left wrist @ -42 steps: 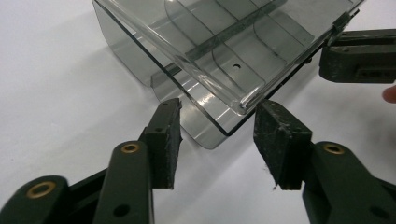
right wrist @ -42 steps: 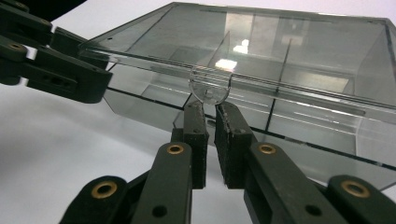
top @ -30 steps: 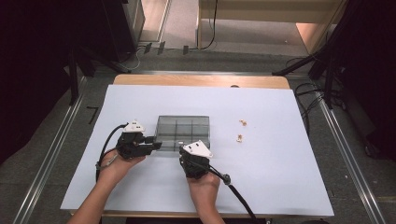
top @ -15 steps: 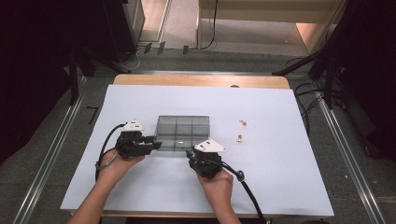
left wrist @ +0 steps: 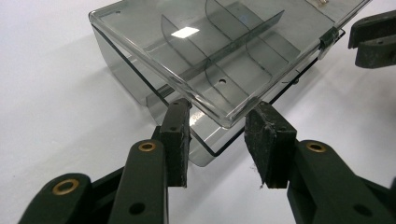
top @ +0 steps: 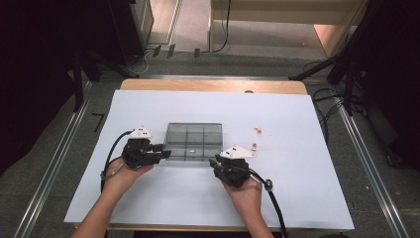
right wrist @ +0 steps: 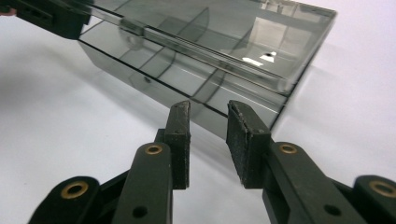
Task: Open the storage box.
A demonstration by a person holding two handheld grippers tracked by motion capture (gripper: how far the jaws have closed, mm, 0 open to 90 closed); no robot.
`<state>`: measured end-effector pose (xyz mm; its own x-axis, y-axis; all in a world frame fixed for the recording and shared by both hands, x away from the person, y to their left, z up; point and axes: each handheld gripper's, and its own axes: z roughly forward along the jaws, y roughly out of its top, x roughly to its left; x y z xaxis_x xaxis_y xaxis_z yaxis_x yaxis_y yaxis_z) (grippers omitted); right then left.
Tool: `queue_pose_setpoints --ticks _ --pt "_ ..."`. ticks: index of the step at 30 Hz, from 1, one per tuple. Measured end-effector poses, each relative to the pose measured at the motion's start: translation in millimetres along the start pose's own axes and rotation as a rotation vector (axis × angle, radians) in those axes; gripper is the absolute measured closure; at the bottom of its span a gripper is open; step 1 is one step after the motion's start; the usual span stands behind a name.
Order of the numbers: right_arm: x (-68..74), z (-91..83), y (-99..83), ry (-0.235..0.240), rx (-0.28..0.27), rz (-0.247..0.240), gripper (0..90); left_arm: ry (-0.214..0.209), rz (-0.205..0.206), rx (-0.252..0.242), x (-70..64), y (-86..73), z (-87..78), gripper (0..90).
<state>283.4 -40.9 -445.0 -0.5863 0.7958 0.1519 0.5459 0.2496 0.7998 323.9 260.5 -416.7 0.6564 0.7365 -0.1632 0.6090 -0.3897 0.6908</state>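
Note:
A smoky clear compartment box [top: 193, 141] lies mid-table with its lid [left wrist: 224, 56] slightly lifted off the base. My left gripper [top: 166, 152] is at the box's left front corner. In the left gripper view [left wrist: 217, 109] its jaws stand open on either side of the lid's corner. My right gripper [top: 214, 161] sits just off the right front corner. In the right gripper view [right wrist: 210, 109] it is open, and its pads [right wrist: 180, 135] point at the front wall [right wrist: 187, 88] with nothing between them. The compartments look empty.
Two small tan pieces [top: 257, 130] [top: 254, 146] lie on the white table cover [top: 297, 188], right of the box. Cables trail from both grippers toward the near edge. The left gripper's body [right wrist: 46, 16] shows beyond the box.
My right hand and gripper have shifted to the right along the box's front, ending near its right corner. The left gripper has stayed at the left corner.

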Motion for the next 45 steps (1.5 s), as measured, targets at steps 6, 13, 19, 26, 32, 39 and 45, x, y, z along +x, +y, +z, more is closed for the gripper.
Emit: queue_pose_setpoints --ticks 6,13,19,26,32,39,45 --pt "-13.4 -0.8 1.6 -0.004 0.007 0.013 72.6 0.001 0.0 0.005 0.2 0.3 0.2 61.3" --pt "-23.0 -1.7 8.1 -0.008 0.0 0.029 72.9 -0.01 0.002 0.014 2.3 2.5 -0.4 61.1" --pt "-25.1 -5.4 16.2 -0.011 -0.011 -0.001 72.1 -0.002 -0.009 0.009 1.4 6.8 -2.6 60.4" --pt "-29.6 -8.5 26.3 -0.002 -0.009 -0.003 71.0 0.023 0.002 0.013 2.1 15.6 -6.1 56.4" --pt "-33.1 -10.5 37.1 -0.003 -0.007 -0.03 70.2 0.035 -0.005 -0.005 6.2 22.8 -6.6 52.2" --pt "-38.1 -11.0 50.8 0.008 -0.005 -0.032 69.2 0.071 0.019 -0.033 6.7 32.7 -11.3 50.3" --pt "-42.0 -8.9 62.4 0.007 0.007 -0.04 69.2 0.072 0.014 -0.041 9.1 42.1 -13.3 50.2"
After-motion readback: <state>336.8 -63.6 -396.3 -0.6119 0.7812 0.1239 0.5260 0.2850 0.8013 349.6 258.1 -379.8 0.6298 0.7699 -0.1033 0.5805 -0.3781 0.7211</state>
